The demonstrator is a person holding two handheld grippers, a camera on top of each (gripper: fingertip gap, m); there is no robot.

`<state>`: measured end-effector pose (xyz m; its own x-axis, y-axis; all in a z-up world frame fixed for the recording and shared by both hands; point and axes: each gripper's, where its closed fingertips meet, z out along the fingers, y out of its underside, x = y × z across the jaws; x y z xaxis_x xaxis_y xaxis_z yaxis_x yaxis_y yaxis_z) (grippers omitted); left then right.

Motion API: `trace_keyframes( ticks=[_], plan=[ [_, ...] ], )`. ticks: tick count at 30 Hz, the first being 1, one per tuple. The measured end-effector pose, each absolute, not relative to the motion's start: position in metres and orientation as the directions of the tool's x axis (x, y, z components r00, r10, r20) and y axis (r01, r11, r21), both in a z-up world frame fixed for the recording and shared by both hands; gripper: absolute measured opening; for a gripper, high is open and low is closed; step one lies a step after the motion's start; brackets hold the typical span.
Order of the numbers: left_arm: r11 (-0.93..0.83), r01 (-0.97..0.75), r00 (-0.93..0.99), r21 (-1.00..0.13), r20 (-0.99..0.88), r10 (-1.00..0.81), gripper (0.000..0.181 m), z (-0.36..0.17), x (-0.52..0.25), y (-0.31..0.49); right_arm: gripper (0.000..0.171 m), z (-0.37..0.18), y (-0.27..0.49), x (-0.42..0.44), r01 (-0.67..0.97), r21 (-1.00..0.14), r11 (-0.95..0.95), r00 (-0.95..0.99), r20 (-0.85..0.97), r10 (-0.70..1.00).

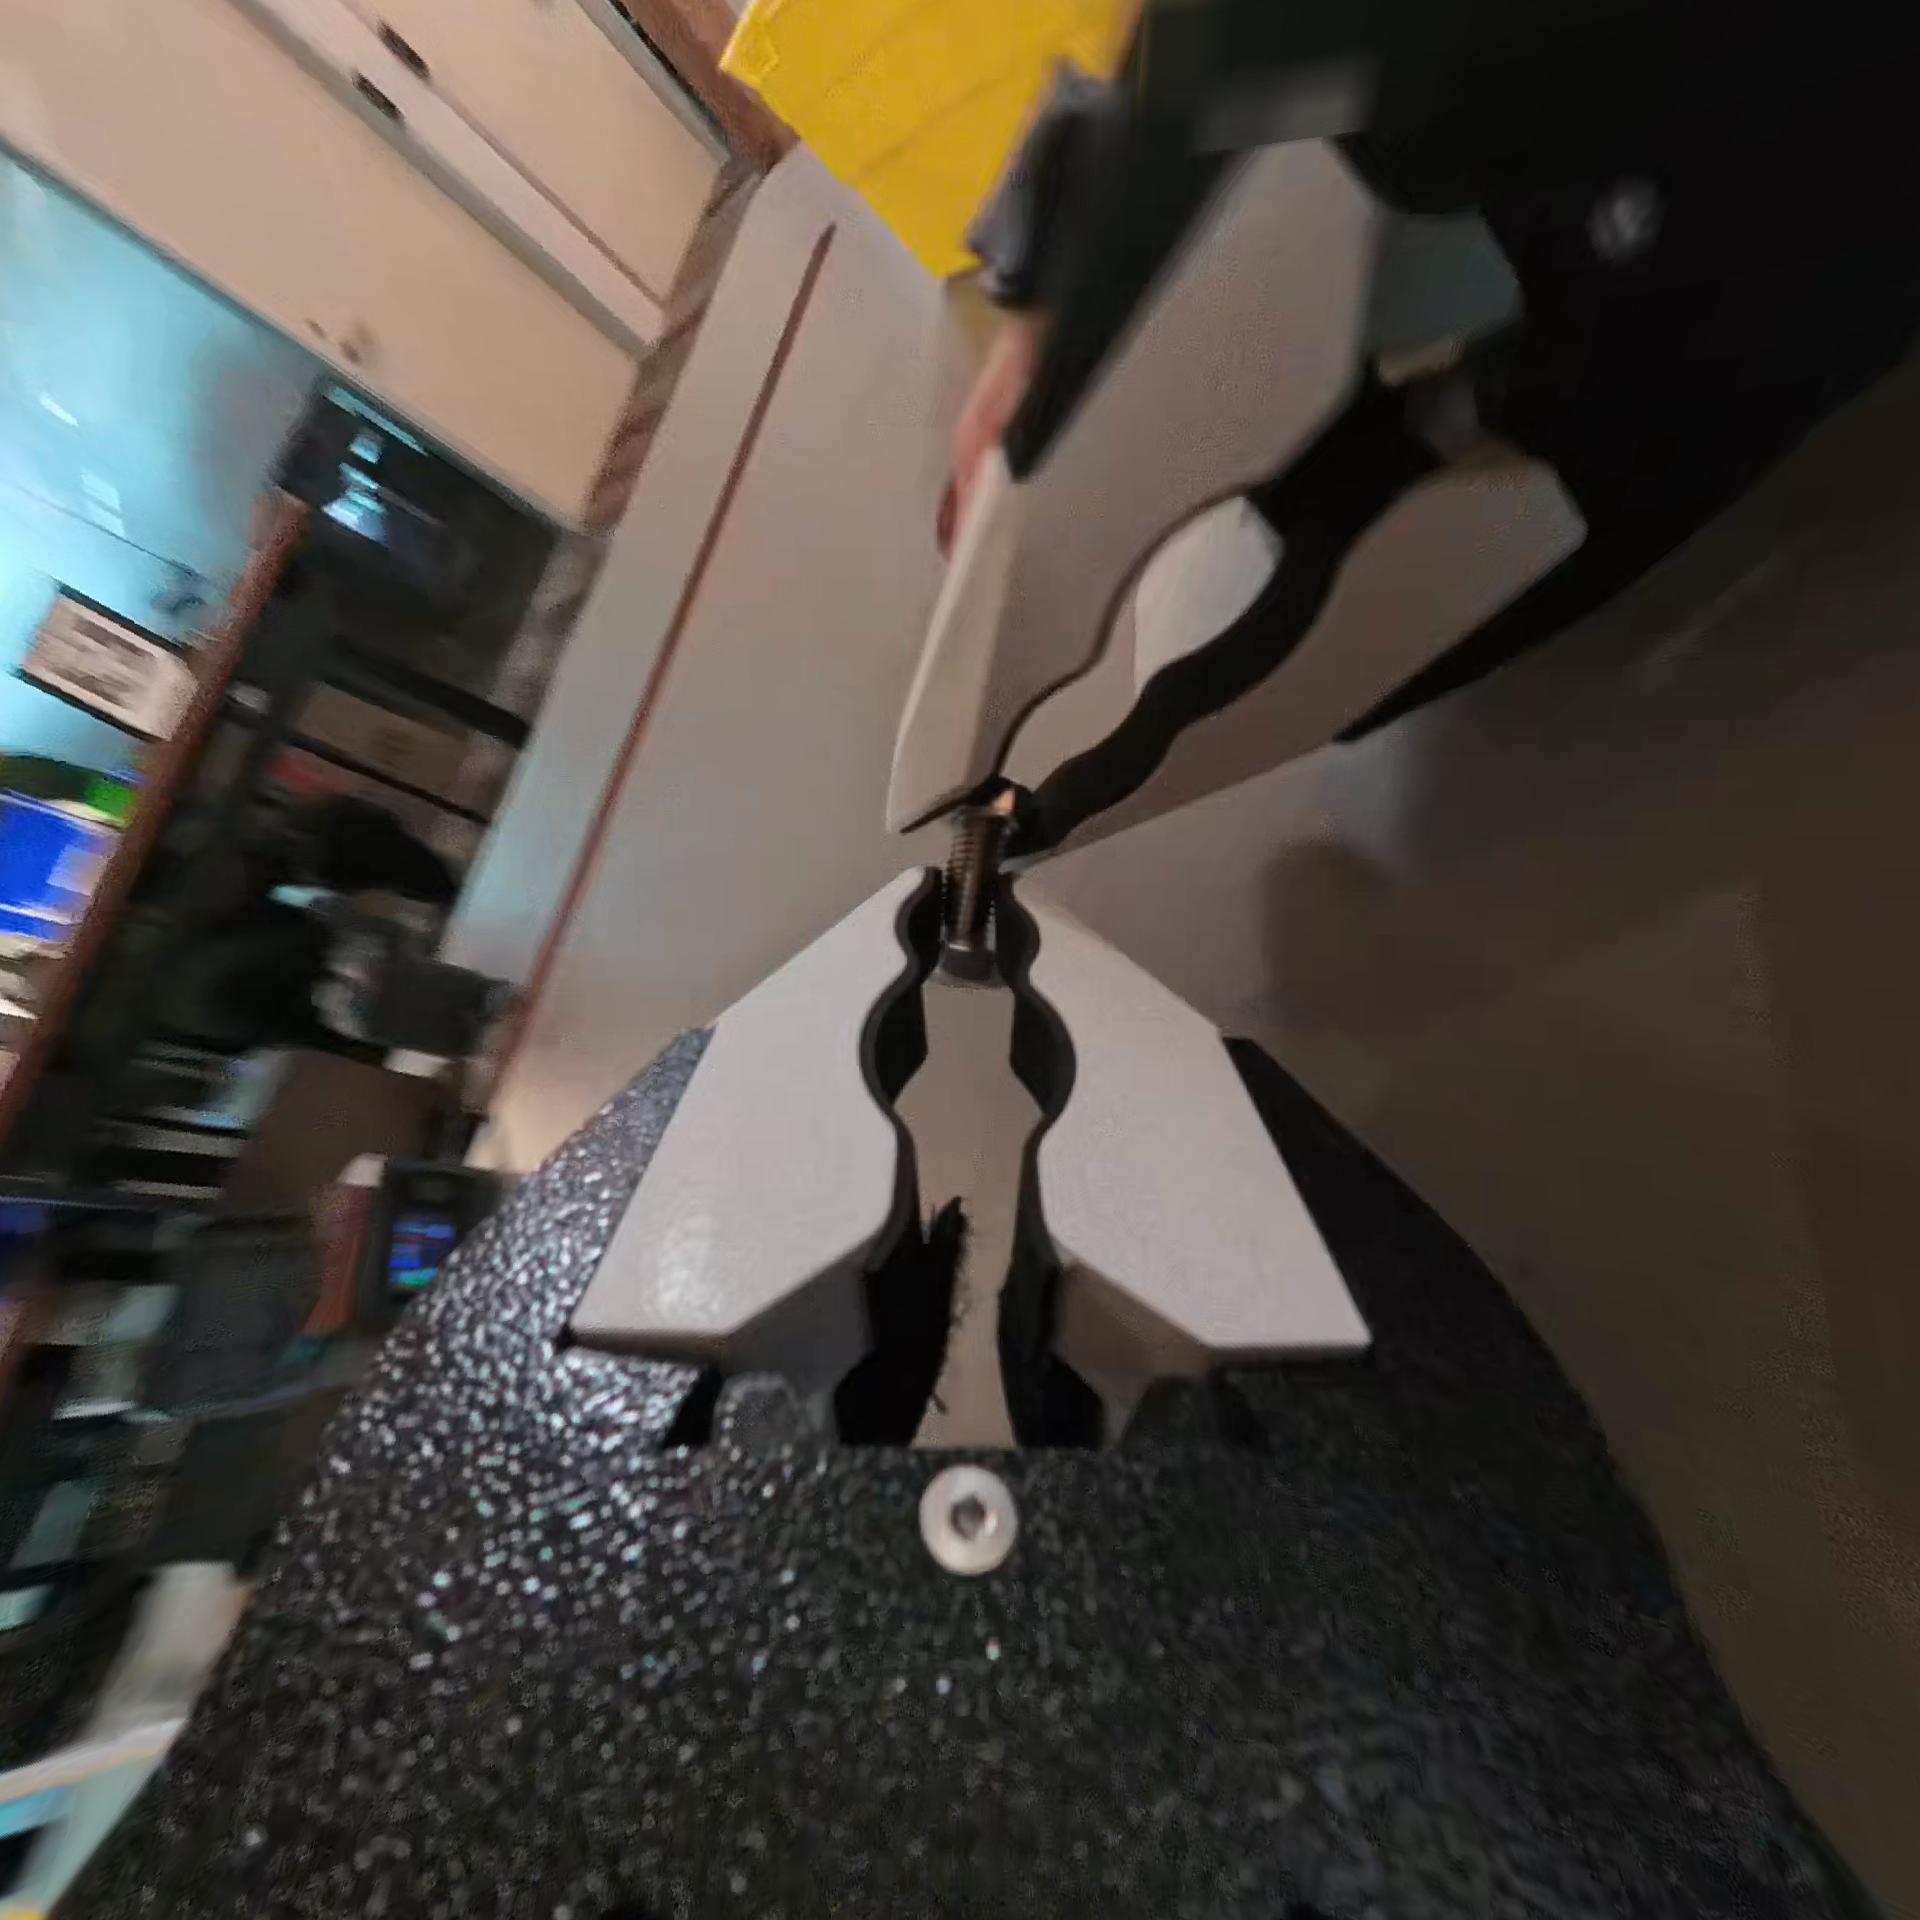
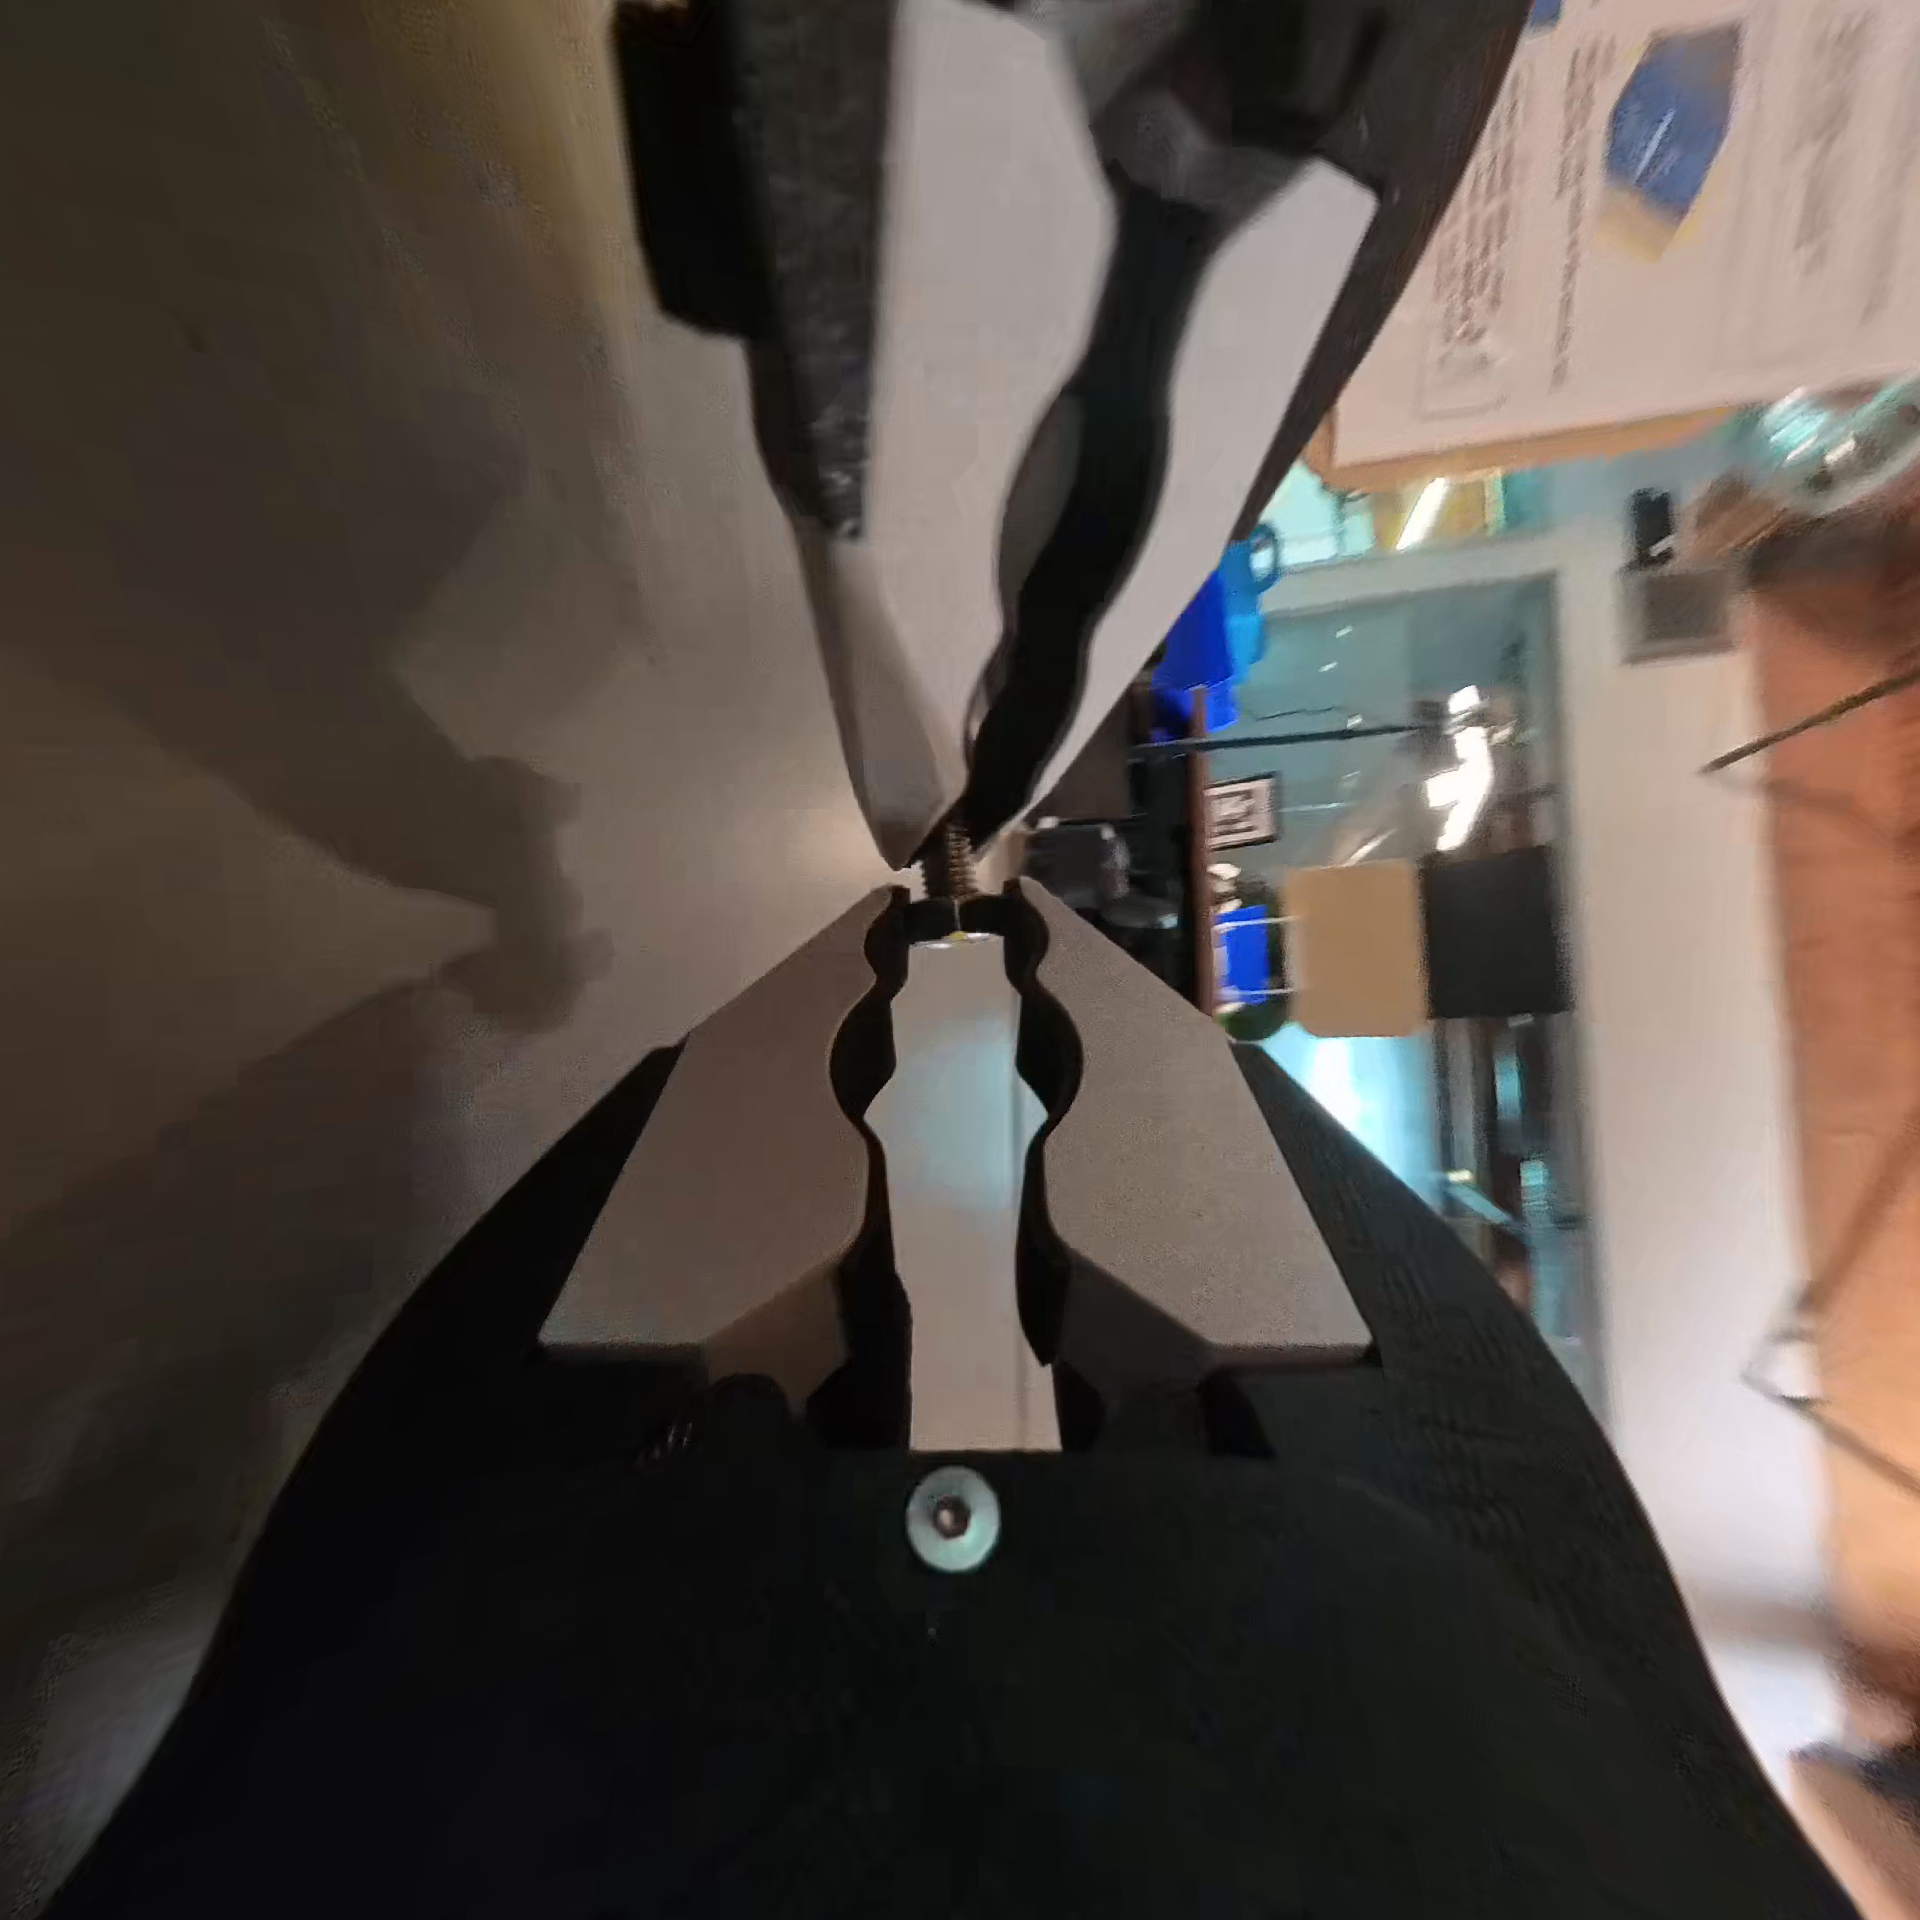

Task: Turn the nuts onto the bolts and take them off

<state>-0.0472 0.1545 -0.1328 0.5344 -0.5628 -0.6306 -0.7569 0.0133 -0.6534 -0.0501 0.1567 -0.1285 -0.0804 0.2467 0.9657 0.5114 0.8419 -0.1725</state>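
In the left wrist view my left gripper (image 1: 966, 883) is shut on a small steel bolt (image 1: 968, 904). The bolt's hex head sits between the grey fingers and its threaded shaft points away. My right gripper (image 1: 987, 816) comes in from the upper right, tip to tip, closed on a nut (image 1: 1000, 802) at the shaft's far end. In the right wrist view my right gripper (image 2: 951, 899) is shut on the dark nut (image 2: 951, 923). The bolt's thread (image 2: 951, 871) runs from the nut into the tips of the left gripper (image 2: 940, 842). Both views are motion-blurred.
A pale table surface (image 1: 1558, 935) lies behind the grippers. A yellow bin (image 1: 914, 114) stands at its far side, with a person's hand (image 1: 982, 416) beside the right gripper. Dark shelving (image 1: 312, 831), blue bins (image 2: 1205, 644) and a paper poster (image 2: 1662, 208) are farther off.
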Motion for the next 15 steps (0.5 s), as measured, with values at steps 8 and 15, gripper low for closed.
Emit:
trace_keyframes(
  ticks=[8,15],
  plan=[
    [-0.487,-0.119,0.596,-0.865,0.330,-0.732,0.007,-0.118,-0.044,0.127,0.017,-0.109,0.136,-0.057,0.426,0.093,0.900,-0.064,0.995,-0.072],
    [-0.421,0.067,0.525,-0.904,0.391,-0.756,0.015,-0.091,-0.046,0.130,0.017,-0.102,0.140,-0.057,0.443,-0.087,0.892,0.006,0.996,0.095]
  ],
)
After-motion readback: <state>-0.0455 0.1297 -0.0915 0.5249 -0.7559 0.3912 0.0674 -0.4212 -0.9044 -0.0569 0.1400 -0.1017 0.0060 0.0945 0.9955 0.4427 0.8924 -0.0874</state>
